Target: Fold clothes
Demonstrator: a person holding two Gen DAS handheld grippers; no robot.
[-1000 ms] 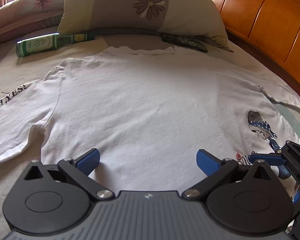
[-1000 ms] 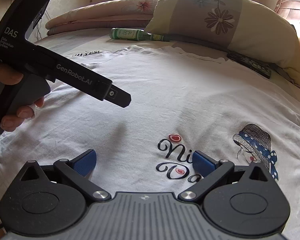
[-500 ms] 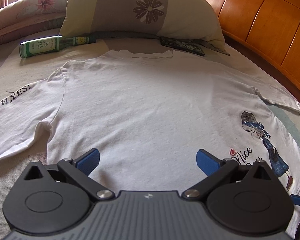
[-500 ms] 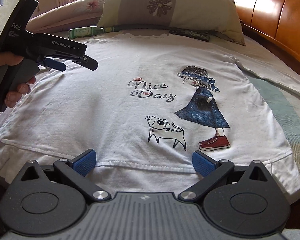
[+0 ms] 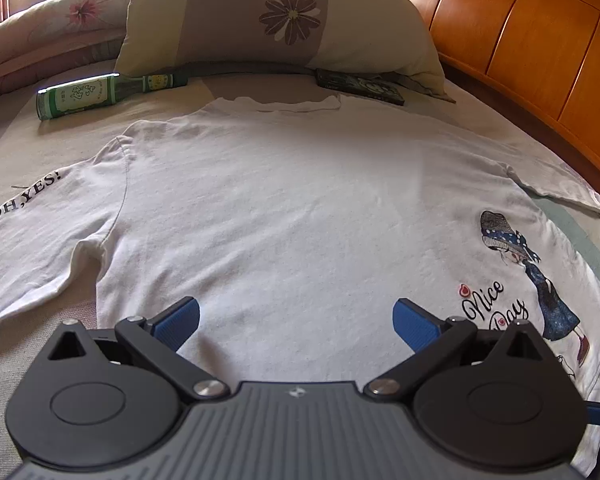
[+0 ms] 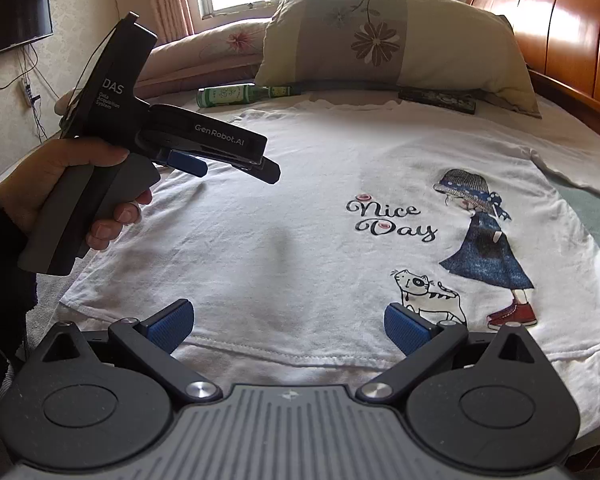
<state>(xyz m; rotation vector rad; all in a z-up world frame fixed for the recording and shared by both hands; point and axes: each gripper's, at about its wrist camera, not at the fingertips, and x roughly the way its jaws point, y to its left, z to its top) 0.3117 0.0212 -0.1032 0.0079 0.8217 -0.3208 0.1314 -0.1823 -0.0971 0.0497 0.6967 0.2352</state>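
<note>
Right wrist | shirt (image 6: 300, 208) reads "Nice Day" | both tongs (image 6: 286, 326) (image 5: 296, 320) wide apart, empty

My left sleeve (image 5: 28, 240) runs off the frame's edge. The bottle (image 6: 236, 95) label is too small to read.

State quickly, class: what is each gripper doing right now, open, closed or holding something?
Left gripper: open, holding nothing, above the white T-shirt.
Right gripper: open, holding nothing, near the shirt's bottom hem.
</note>
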